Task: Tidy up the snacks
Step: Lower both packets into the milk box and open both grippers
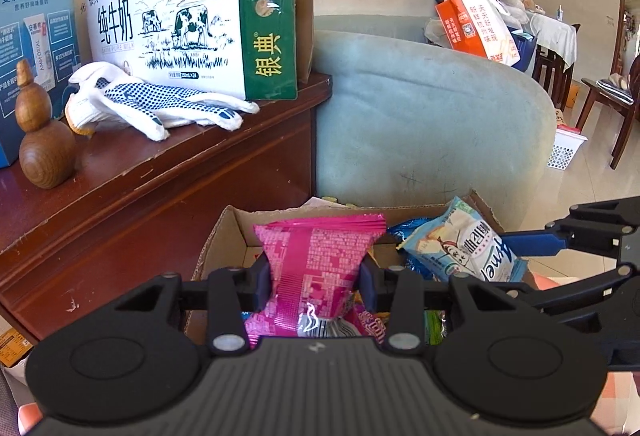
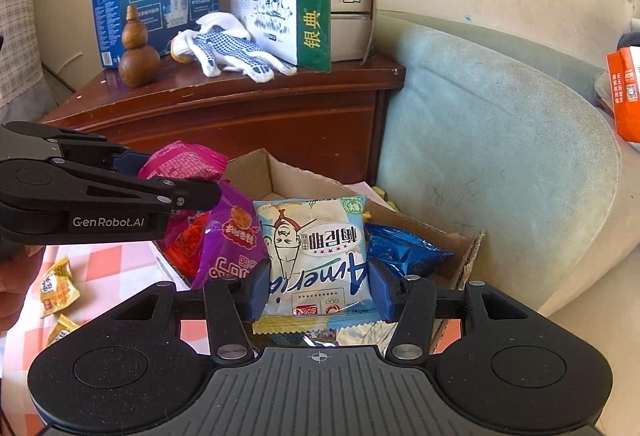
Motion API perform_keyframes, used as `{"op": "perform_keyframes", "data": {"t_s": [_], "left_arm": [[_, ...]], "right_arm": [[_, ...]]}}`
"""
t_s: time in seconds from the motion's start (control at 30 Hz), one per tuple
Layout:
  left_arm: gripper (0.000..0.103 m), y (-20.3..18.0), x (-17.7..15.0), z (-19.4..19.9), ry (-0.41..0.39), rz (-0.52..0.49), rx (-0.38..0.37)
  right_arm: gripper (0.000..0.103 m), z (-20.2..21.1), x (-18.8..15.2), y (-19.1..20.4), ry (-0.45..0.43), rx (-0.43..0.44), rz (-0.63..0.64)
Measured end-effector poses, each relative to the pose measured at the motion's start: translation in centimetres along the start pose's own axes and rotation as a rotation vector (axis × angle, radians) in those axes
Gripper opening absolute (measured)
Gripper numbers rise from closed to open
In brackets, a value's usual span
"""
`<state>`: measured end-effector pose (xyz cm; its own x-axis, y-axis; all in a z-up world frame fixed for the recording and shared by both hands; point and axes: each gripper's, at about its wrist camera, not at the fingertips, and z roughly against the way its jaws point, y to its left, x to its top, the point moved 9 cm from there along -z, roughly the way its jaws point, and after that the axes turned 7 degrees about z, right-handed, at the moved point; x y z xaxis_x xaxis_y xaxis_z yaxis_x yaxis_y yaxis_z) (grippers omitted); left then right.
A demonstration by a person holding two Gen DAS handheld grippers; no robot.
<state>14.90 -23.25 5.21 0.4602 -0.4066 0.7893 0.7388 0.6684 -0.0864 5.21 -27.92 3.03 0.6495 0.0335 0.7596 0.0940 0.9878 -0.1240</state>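
Left gripper (image 1: 316, 284) pinches the pink packet (image 1: 316, 268); right gripper (image 2: 318, 290) pinches the pale packet (image 2: 316, 256); both hang upright just above the open box (image 2: 460, 268), the right one nearer its middle

Black linkages, blue fingers (image 2: 259, 290), "GenRobot.AI" lettering

Both wrist views close, sharing carton (image 1: 224, 232)

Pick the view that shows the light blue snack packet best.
The right wrist view: the light blue snack packet faces the camera in full, clamped by the right gripper. The left wrist view shows that packet only obliquely at right, its lower part hidden behind the gripper body.
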Motion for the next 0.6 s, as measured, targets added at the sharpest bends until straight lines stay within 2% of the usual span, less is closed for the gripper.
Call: {"op": "perform_keyframes", "data": {"t_s": [0.3,0.33,0.37,0.43,0.5,0.6], "left_arm": [[0.043,-1.1,1.1,-3.0,0.015,0.011,-0.008],[0.047,-1.1,1.1,-3.2,0.017,0.012,0.001],[0.062,-1.1,1.0,-3.2,0.019,0.013,0.015],[0.083,-0.9,1.1,-2.8,0.004,0.019,0.041],[0.084,-0.9,1.5,-2.0,-0.021,0.012,0.039],[0.084,-0.3,1.8,-0.9,-0.03,0.019,0.034]], "right_arm": [[0.05,-1.1,-0.5,-2.2,0.031,-0.053,-0.089],[0.052,-1.3,-0.5,-2.3,0.033,-0.055,-0.092],[0.051,-1.4,-0.6,-2.3,0.036,-0.056,-0.095],[0.055,-1.4,-0.6,-2.3,0.038,-0.058,-0.097],[0.061,-1.2,-0.5,-2.4,0.033,-0.068,-0.102],[0.061,-0.8,-0.2,-2.4,0.017,-0.06,-0.115]]}}
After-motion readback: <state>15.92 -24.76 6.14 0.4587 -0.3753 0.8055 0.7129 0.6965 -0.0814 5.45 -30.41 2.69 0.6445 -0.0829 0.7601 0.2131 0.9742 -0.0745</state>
